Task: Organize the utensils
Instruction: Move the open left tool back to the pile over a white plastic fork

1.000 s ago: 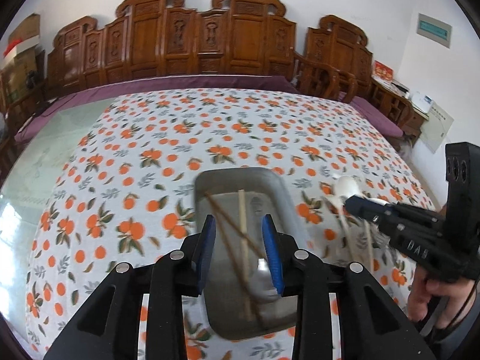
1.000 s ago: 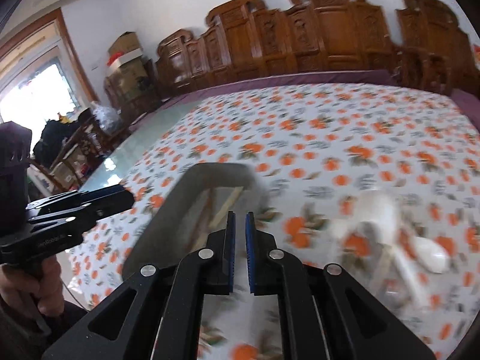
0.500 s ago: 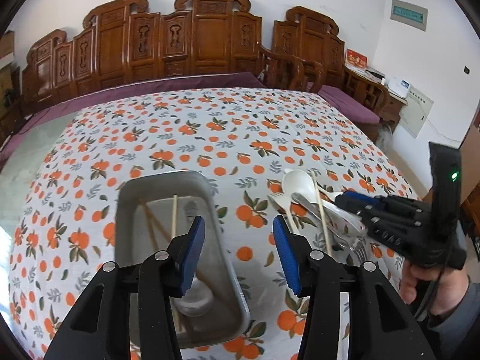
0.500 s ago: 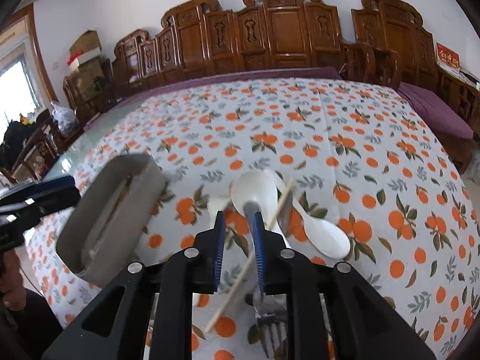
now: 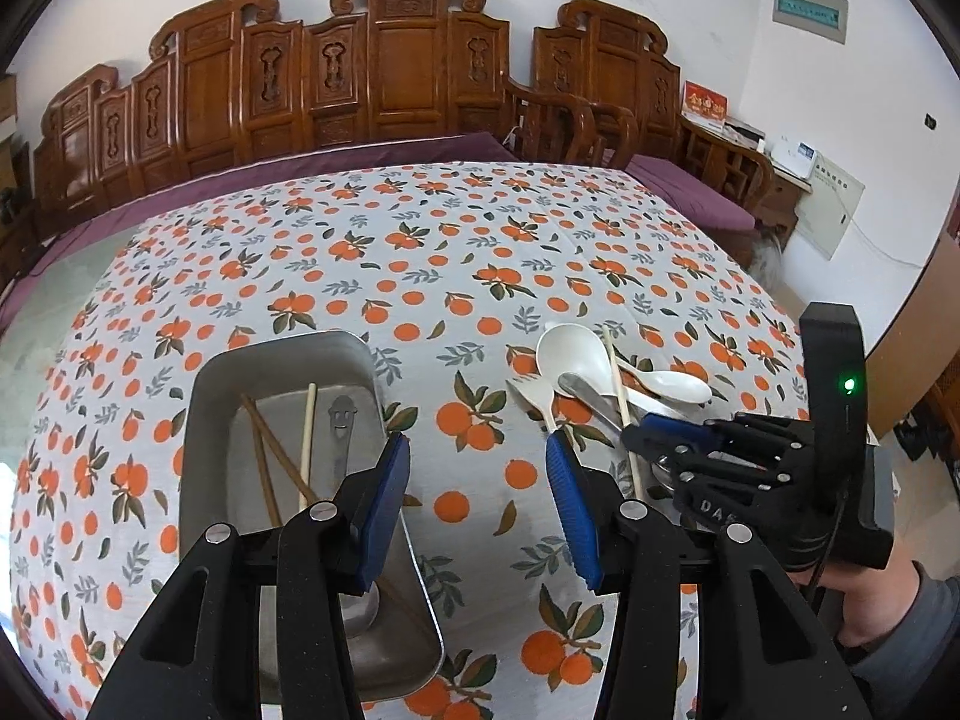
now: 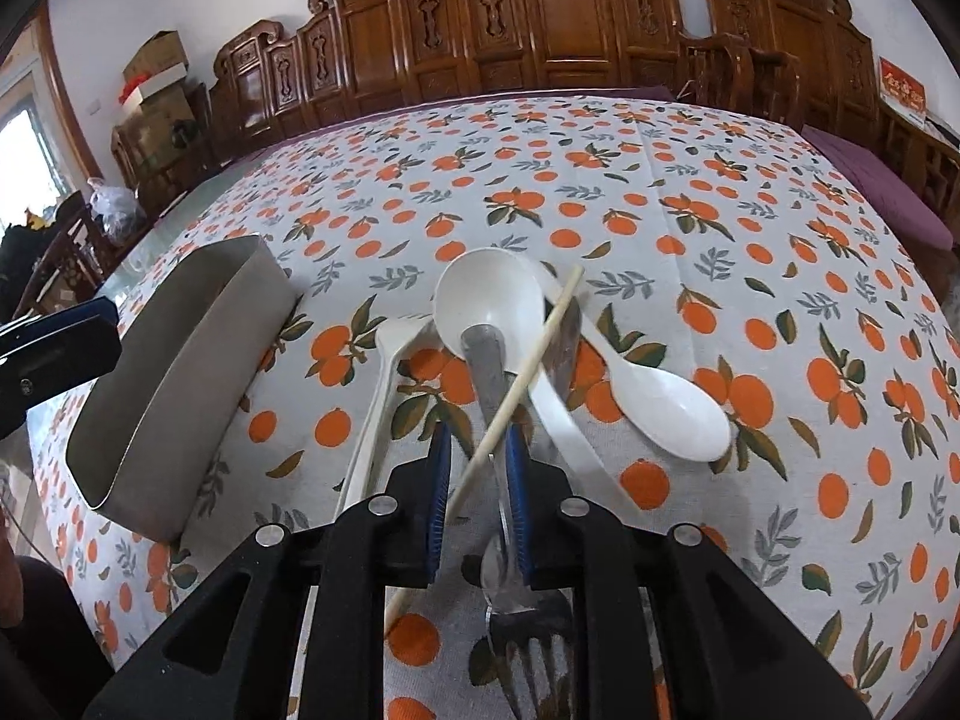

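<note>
Two claws over the orange-print tabletop (image 5: 420, 252), and we go left to right. Far left sits the tray (image 5: 207, 420), already holding brown chopsticks (image 5: 264, 456), a pale chopstick (image 5: 308, 444) and a metal spoon (image 5: 342, 420). The left claw (image 5: 477, 498) hangs wide open and empty, its left pad over the tray's right rim, its gap over bare cloth. Then the loose pile, just right of the tray: a white fork (image 6: 384, 372), a big white spoon (image 6: 486, 300), a metal handle (image 6: 489, 372), a pale stick (image 6: 528, 372) crossing it on a slant, another white spoon (image 6: 666, 402), and a metal fork (image 6: 528, 648) near the camera. The right claw (image 6: 477, 450) is plainly the nearer one: its pads stand slightly apart, straddling the metal handle and the stick, gripping nothing yet as far as I can judge. That handle runs straight away from the claw, along the fingers, so a squeeze should close across its width, though the stick may get caught too. Compared with half a second back, the right claw has dropped in lower onto the pile and parted a touch wider, and the left claw has opened further and swung rightward off the tray.
</note>
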Demonstrator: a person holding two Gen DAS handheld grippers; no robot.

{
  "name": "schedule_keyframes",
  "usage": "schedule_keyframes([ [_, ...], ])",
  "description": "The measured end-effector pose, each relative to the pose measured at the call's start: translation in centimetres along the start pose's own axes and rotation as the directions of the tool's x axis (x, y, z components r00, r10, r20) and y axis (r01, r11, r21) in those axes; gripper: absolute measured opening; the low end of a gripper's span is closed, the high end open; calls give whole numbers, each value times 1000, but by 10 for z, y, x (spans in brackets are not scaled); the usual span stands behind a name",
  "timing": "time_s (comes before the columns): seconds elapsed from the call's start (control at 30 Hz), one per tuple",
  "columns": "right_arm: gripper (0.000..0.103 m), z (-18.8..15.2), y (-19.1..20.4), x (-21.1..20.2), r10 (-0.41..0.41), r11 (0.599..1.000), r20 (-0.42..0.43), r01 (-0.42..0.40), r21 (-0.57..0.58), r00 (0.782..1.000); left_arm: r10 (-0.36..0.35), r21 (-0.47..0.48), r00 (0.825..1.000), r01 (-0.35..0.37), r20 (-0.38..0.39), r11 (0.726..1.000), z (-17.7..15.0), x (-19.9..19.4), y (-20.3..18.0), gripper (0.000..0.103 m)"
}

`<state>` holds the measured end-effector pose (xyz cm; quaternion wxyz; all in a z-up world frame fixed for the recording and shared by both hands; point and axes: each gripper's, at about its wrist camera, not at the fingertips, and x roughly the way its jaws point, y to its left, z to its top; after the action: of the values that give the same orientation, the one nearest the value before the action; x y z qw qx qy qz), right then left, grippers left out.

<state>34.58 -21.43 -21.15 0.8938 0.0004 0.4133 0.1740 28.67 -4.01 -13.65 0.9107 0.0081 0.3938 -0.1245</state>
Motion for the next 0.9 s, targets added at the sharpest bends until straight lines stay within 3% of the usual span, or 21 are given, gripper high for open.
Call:
schedule_keyframes([
  [0.23, 19, -1, 4, 5, -30, 999, -19, 30, -19, 999, 3, 6, 1000, -2, -5, 1000, -1, 5, -7, 45],
  [0.3, 11, -1, 2, 4, -43, 999, -24, 43, -19, 999, 5, 12, 1000, -4, -8, 1000, -2, 6, -9, 45],
  [0.47, 9, 0, -4, 2, -32, 999, -33, 32, 5, 999, 12, 21, 1000, -12, -19, 1000, -4, 12, -13, 45],
  [0.9, 6, 9, -20, -37, 31, 998, 67, -34, 51, 997, 3, 40, 999, -1, -42, 999, -10, 28, -29, 45],
])
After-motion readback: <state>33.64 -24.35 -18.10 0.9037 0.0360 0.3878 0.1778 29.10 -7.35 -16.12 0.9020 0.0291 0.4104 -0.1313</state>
